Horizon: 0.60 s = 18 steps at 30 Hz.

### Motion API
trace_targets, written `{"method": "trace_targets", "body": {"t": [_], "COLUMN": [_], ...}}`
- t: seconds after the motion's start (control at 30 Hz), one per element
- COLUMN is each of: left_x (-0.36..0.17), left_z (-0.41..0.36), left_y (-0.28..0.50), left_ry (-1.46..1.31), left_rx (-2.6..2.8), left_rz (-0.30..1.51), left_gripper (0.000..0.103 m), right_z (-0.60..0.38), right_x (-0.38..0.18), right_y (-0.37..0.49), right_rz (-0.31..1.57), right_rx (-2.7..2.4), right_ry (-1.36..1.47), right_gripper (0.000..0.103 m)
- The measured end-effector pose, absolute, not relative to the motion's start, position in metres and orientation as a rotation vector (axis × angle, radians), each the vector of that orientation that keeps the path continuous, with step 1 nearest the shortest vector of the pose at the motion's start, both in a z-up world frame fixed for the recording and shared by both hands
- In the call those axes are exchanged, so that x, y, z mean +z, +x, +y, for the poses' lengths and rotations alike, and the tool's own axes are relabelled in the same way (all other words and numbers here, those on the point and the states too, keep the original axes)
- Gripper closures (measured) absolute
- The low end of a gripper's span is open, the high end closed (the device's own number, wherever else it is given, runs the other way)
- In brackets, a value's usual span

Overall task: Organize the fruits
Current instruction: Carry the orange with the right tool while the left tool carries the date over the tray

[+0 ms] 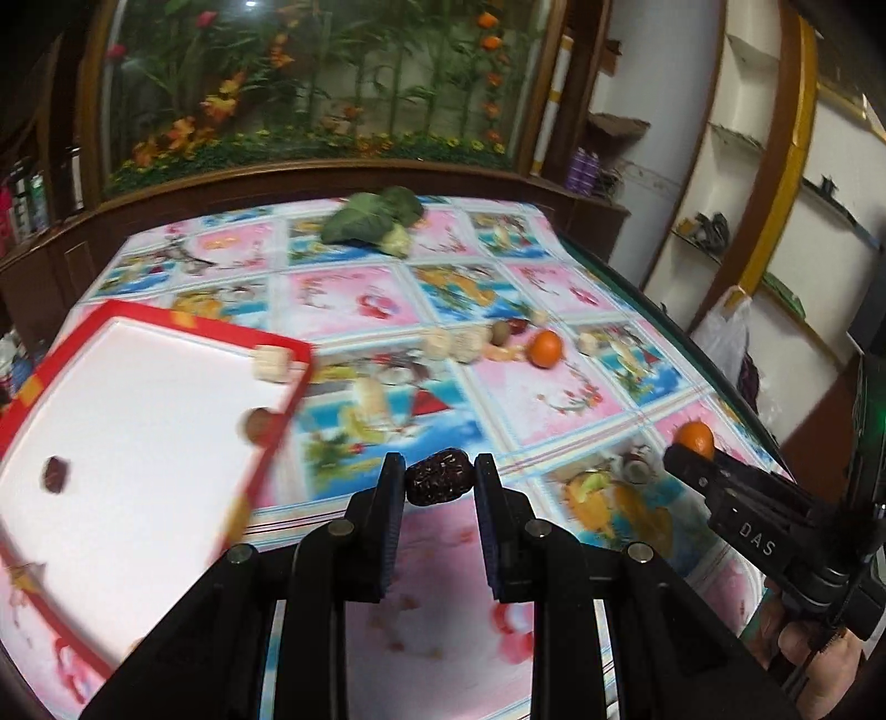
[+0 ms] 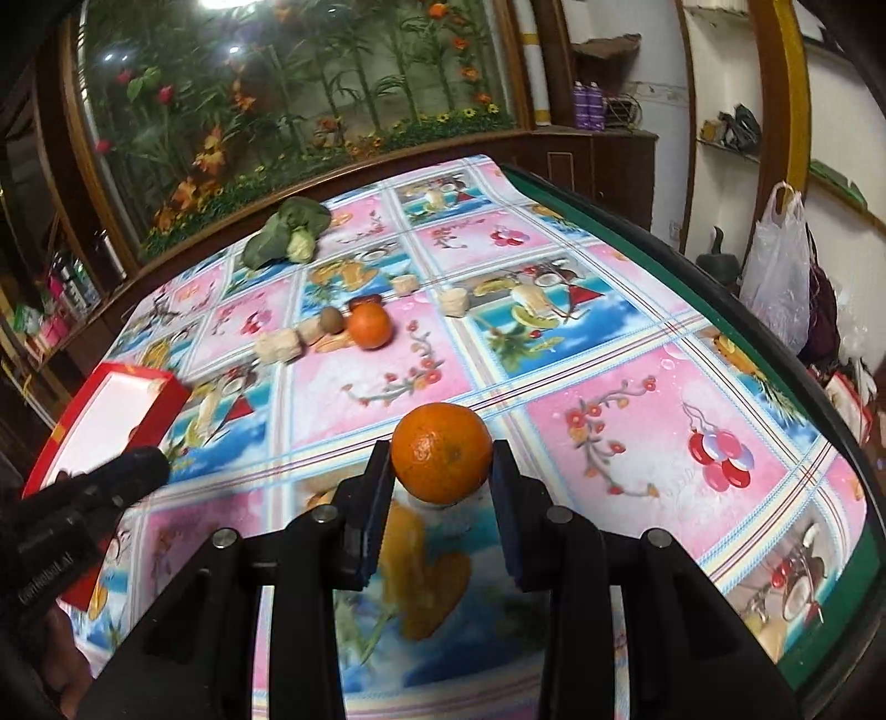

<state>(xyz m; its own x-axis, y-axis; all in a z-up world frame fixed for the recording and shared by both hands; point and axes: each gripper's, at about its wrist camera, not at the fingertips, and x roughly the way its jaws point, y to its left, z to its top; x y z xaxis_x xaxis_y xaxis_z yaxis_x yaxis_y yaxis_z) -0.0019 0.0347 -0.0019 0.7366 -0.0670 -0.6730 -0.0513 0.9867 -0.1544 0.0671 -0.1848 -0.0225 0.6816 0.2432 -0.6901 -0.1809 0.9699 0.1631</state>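
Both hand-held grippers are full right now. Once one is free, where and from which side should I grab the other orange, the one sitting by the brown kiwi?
Grip the loose orange across its widest middle, coming from the near right, where the tablecloth is bare. The kiwi and pale chunks crowd its left side. It is round, so any axis clear of them works.

Behind the table [image 2: 764, 354], with its green edge and bright cloth [image 2: 581, 387] of pink and blue squares, a large glass tank [image 1: 326, 83] in a dark wooden frame, filled with green stalks and orange and red flowers. Glare from a ceiling light [image 2: 221, 3] on the glass at the top. To the right, a white wall [image 2: 720, 183] with open shelves [image 1: 736, 138] trimmed in brown and yellow, cluttered with small dark items. Two purple bottles [image 2: 588, 105] on a wooden cabinet [image 2: 614, 160] in the corner. A white plastic bag [image 2: 778, 277] hanging beside the table's far right edge. On the left, dim shelving [image 2: 55, 299] with assorted bottles.
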Motion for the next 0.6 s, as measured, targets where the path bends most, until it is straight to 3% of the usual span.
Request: {"method": "trace_targets", "body": {"t": [0.6], "left_x": [-0.003], "left_z": [0.160], "left_y": [-0.039], "left_ry": [-0.273], "left_rx": [0.249], "left_rz": [0.700], "left_gripper": [0.079], "right_z": [-0.075], "right_x": [-0.008], "right_y": [0.039], "right_rz": [0.772], "right_rx": [0.464], "right_ry": [-0.029], "right_gripper": [0.067]}}
